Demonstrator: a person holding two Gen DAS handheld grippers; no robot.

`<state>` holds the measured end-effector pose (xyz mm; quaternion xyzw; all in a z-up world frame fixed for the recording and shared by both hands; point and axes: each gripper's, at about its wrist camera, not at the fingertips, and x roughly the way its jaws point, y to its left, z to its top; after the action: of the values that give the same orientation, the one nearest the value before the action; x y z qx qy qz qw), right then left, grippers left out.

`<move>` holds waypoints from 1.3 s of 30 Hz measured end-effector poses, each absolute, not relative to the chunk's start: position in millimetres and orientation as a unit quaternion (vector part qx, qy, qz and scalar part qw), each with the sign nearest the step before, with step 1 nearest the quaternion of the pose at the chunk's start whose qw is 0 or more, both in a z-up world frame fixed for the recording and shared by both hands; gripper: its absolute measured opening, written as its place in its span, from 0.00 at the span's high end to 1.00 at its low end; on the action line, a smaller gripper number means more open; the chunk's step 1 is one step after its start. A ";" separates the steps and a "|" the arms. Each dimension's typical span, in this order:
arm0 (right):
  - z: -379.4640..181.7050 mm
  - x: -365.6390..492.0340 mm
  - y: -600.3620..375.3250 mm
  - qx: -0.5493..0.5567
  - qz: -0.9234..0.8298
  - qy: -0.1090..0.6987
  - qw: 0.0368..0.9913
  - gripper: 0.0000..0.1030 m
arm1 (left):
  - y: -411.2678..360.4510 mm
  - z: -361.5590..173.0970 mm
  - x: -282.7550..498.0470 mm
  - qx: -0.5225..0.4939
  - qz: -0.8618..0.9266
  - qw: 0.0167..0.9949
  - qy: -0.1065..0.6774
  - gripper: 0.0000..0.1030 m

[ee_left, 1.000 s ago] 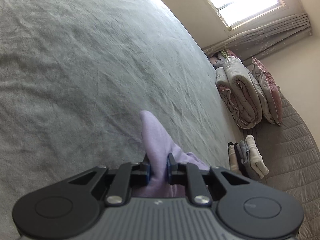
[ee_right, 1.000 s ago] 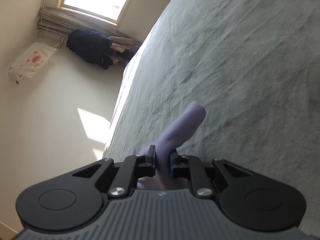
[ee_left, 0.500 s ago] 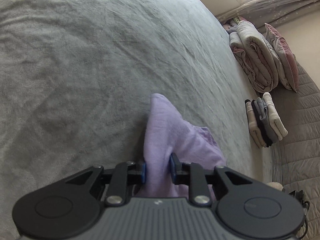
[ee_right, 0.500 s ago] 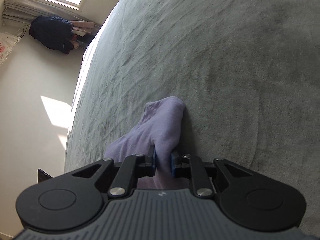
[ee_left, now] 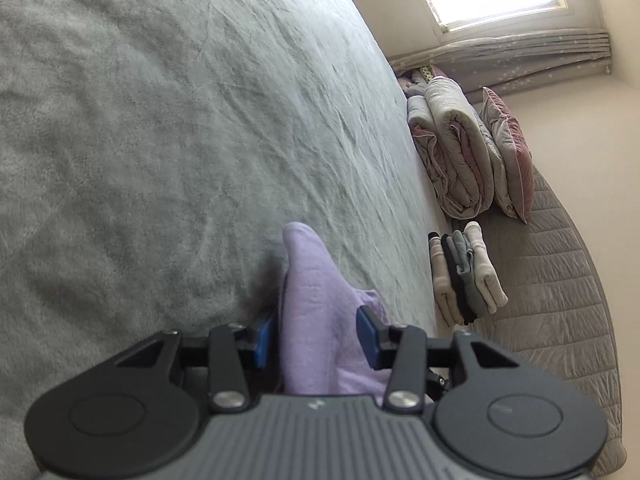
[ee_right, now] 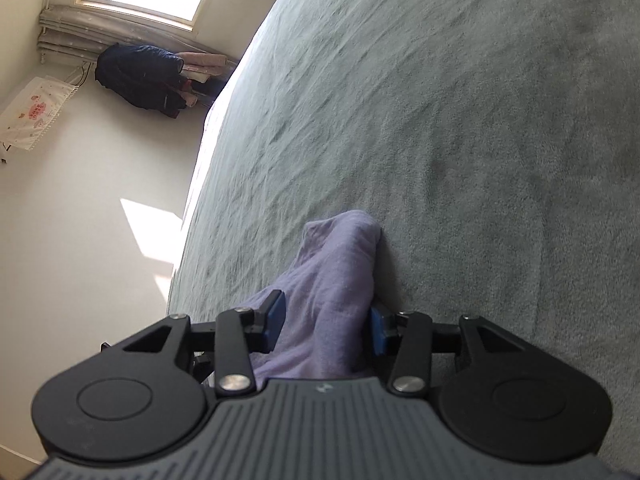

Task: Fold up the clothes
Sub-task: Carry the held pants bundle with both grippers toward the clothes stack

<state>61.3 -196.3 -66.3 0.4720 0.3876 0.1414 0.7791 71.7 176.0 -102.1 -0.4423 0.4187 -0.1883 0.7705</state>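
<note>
A lilac garment (ee_left: 316, 300) lies on the grey-green bed cover (ee_left: 160, 140), one end poking up between the fingers of my left gripper (ee_left: 316, 334). The left jaws stand apart, with gaps to the cloth on both sides. In the right wrist view the other end of the lilac garment (ee_right: 332, 280) rises between the fingers of my right gripper (ee_right: 326, 324), whose jaws are also spread wide and not pinching it. Most of the garment is hidden under the gripper bodies.
A row of folded clothes (ee_left: 464, 276) stands on the quilted grey mattress (ee_left: 560, 300) beside folded duvets (ee_left: 452, 152) and a pink pillow (ee_left: 508, 152). In the right wrist view dark jackets (ee_right: 140, 76) hang by the window beyond the bed's edge.
Both grippers were shut on the lilac garment one second and half a second ago. Now both have opened and the cloth stands loose between the fingers.
</note>
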 end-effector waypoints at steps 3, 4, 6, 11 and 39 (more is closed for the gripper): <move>-70.7 63.2 -191.1 0.462 0.142 0.370 0.793 0.75 | 168.5 -106.0 68.9 -0.438 -0.188 0.782 0.402 0.82; -70.2 62.3 -189.6 0.457 0.143 0.366 0.798 0.79 | 167.6 -105.0 67.4 -0.439 -0.186 0.784 0.397 0.83; -69.1 60.6 -186.6 0.447 0.143 0.357 0.807 0.83 | 165.2 -99.6 63.5 -0.436 -0.182 0.792 0.387 0.84; -48.5 44.6 -190.9 0.432 0.162 0.317 0.829 0.82 | 154.1 -65.6 49.3 -0.408 -0.200 0.822 0.342 0.84; 98.9 0.6 -306.1 0.326 0.153 0.146 0.921 0.83 | -1.4 105.2 51.8 -0.305 -0.316 0.870 0.225 0.85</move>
<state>0.6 -306.1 98.9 0.3258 0.1462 0.1534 0.9214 51.8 -1.4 105.2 -0.3055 0.2253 -0.3157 0.8696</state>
